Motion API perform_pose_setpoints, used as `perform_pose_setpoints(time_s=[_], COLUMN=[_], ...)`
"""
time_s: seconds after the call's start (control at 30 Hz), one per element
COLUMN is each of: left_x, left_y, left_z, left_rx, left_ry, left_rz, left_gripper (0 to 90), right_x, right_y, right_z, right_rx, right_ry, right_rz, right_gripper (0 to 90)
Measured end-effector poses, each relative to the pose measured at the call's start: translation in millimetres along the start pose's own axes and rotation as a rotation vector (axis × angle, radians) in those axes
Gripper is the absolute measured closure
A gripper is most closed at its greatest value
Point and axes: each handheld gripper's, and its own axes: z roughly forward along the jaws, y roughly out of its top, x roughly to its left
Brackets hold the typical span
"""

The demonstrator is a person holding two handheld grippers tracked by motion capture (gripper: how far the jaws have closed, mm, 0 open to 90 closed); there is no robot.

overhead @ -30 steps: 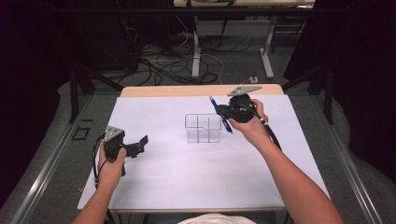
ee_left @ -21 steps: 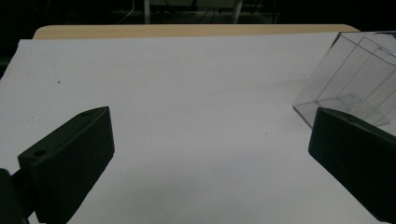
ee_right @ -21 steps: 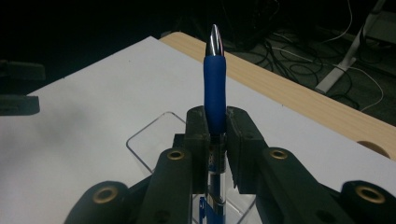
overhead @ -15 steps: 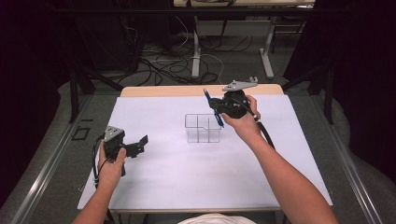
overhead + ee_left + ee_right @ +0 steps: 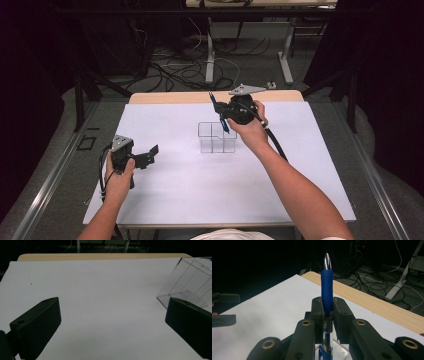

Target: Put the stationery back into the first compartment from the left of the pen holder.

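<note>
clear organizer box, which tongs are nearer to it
Right. The right tongs hold a blue pen just over the clear organizer box, at its far right corner. The left tongs rest open well off to its left.

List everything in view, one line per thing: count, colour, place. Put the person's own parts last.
Blue pen with a silver tip: one, blue, clamped in the right claw, raised above the organiser.
Clear plastic compartment organiser: one, transparent, standing mid-table on the white sheet.
White sheet: one, white, covering most of the tabletop.
Wooden tabletop: one, light wood, bare strip along the far edge.
Cables: several, black and white, on the floor beyond the table.
Left claw: one, black, jaws apart, low over the sheet's left side.
Right claw: one, black, jaws closed on the pen.
Forearms: two, entering from the bottom edge.
</note>
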Motion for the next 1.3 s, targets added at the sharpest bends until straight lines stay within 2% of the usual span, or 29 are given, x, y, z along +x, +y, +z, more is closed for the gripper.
perform_pose_setpoints(time_s=[0.8,1.3], left_x=[0.9,1.5], left_y=[0.4,0.4], left_z=[-0.5,-0.8], left_rx=[-0.007,-0.008], left_ry=[-0.003,-0.003], left_rz=[-0.006,-0.008], left_gripper=[0.0,0.0], right_x=[23.0,27.8], right_y=[8.5,10.8], right_z=[33.6,45.3], right_rx=[-0.01,-0.011], right_ry=[0.004,-0.012], right_rz=[-0.052,-0.07], right_gripper=[79.8,79.8])
